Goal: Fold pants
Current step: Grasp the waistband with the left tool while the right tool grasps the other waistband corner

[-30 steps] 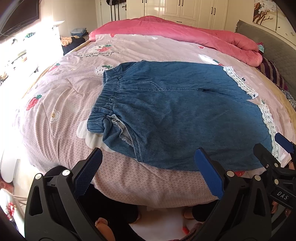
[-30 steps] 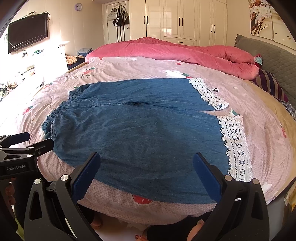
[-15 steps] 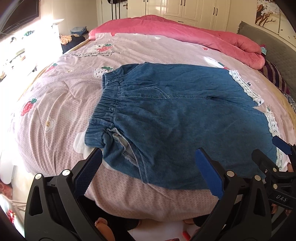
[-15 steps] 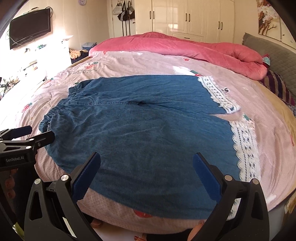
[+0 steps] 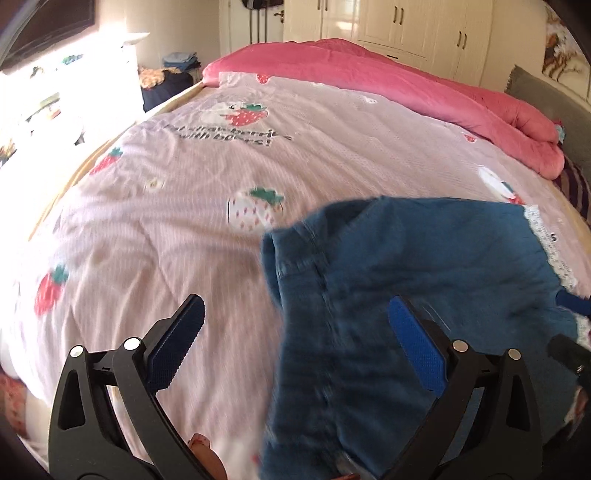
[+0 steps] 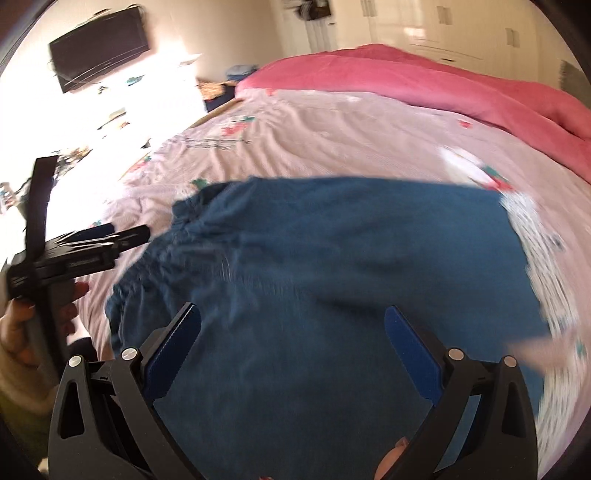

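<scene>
the left gripper [image 5: 295,343] and the right gripper [image 6: 291,350] both gape wide with nothing between their blue pads, hanging over the near edge of the bed [image 5: 184,258]. the pants [image 6: 332,277] lie spread on the bed's pink strawberry sheet [image 5: 166,221], waistband to the left, lace hems to the right. beyond lie a pink quilt [image 5: 406,85], white wardrobes [image 5: 424,33] and a wall tv [image 6: 99,62].

A pink quilt [image 5: 424,96] lies across the strawberry-print bedspread [image 5: 184,229].
</scene>
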Demonstrator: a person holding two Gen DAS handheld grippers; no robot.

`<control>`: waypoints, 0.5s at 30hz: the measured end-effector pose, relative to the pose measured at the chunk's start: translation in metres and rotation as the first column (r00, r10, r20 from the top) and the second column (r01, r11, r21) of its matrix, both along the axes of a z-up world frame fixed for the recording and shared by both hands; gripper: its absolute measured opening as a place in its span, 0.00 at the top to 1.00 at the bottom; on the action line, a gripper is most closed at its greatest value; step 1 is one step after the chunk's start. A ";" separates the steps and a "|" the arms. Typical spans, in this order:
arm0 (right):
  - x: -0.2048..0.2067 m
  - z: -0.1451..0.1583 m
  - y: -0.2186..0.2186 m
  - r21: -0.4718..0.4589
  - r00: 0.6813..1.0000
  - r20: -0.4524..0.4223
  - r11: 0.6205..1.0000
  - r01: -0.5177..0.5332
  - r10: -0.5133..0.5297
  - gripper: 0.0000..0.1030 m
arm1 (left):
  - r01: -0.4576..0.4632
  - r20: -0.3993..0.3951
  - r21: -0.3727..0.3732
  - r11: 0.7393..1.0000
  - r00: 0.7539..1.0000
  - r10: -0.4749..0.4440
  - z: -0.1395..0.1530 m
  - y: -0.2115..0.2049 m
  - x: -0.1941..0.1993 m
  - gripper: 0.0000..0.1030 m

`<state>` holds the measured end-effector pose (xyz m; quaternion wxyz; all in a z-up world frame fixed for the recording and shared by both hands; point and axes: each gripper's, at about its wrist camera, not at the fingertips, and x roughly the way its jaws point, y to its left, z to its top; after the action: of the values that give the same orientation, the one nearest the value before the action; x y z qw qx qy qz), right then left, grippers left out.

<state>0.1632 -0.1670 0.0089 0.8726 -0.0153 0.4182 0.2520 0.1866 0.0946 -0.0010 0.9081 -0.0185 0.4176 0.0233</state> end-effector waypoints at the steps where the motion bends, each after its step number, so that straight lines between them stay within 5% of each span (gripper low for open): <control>1: 0.013 0.000 0.005 -0.025 1.000 0.009 0.999 -0.020 0.020 0.04 | 0.008 -0.018 0.022 1.000 1.000 -0.008 -0.004 0.002 0.015 0.09; 9: 0.108 -0.013 0.021 -0.075 0.995 -0.052 0.993 -0.086 0.082 0.04 | 0.091 -0.101 0.052 0.994 0.991 -0.086 -0.034 0.010 0.083 0.12; 13: 0.143 -0.017 0.038 -0.103 0.989 -0.060 0.984 -0.142 0.136 0.04 | 0.188 -0.107 0.024 0.982 0.977 -0.185 -0.041 0.005 0.097 0.51; 15: 0.155 -0.020 0.050 -0.127 0.982 -0.064 0.975 -0.183 0.176 0.04 | 0.208 -0.090 0.046 0.977 0.975 -0.203 -0.042 0.001 0.100 0.57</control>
<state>0.3185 -0.1171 -0.0108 0.8320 -0.1041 0.4538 0.3018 0.2861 0.0951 -0.0430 0.8874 0.0508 0.4545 -0.0584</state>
